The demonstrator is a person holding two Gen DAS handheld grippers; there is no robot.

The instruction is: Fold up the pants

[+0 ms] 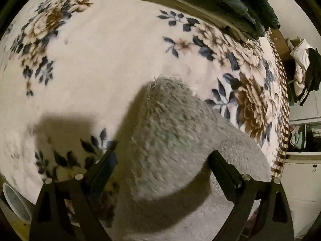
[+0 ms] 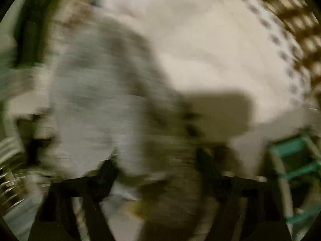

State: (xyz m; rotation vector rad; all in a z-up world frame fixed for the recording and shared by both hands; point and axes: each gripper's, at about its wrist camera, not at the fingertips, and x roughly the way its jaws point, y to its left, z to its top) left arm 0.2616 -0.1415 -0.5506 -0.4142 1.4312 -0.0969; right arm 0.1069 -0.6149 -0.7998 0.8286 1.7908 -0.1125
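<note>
The fuzzy grey pants [image 1: 172, 140] lie on the floral blanket [image 1: 100, 64], between the wide-spread jaws of the left gripper [image 1: 162, 160]. The right gripper [image 2: 158, 162] looks wide too, though blurred. Soft, thick and limp, the pants are best pinched at a hem edge.

Black angular jaws, round silver screws [image 1: 78, 176]

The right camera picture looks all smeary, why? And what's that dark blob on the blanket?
Right wrist view: streaky motion blur smears the fuzzy grey pants and the right gripper. Left wrist view: much sharper, the pants look woolly; the blob on the flowery blanket is a shadow near the left gripper; the fisheye lens bends everything round.
</note>
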